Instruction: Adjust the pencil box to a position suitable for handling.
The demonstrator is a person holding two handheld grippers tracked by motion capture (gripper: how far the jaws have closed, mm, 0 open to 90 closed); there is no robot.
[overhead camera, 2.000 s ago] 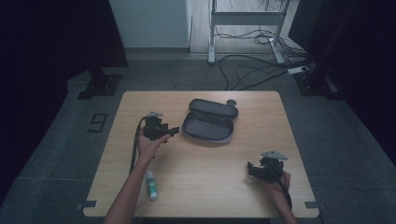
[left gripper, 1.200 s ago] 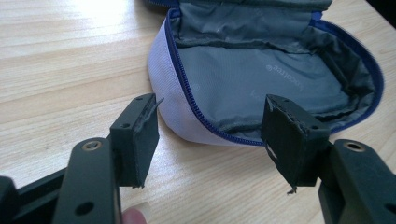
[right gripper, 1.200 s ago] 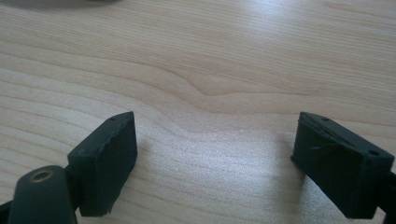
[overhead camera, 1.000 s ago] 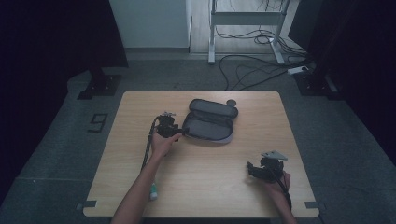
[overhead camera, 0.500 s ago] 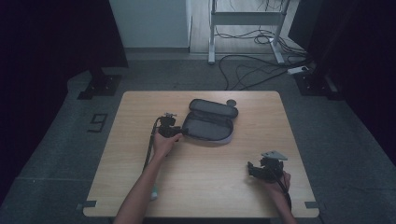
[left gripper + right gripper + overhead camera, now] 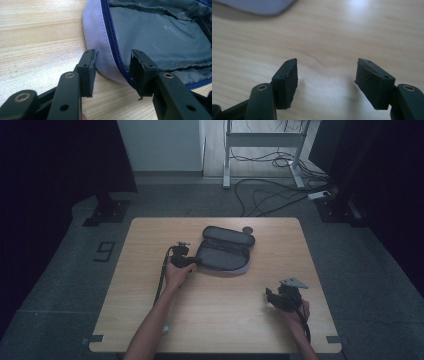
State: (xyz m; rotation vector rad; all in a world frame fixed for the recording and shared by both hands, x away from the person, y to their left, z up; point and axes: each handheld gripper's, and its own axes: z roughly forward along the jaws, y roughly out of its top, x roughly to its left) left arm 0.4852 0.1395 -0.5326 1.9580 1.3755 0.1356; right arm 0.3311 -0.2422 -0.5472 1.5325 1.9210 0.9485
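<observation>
Straddling the grey pouch [image 6: 160, 37] rim, left claw [image 6: 112, 68] closing, not yet pinching; lining print unreadable.

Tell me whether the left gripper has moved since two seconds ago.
Yes. The left gripper went rightward across the table to the open case; its jaws have been closing astride the case's rim.

Bare table [image 6: 220, 310] between both grippers
</observation>
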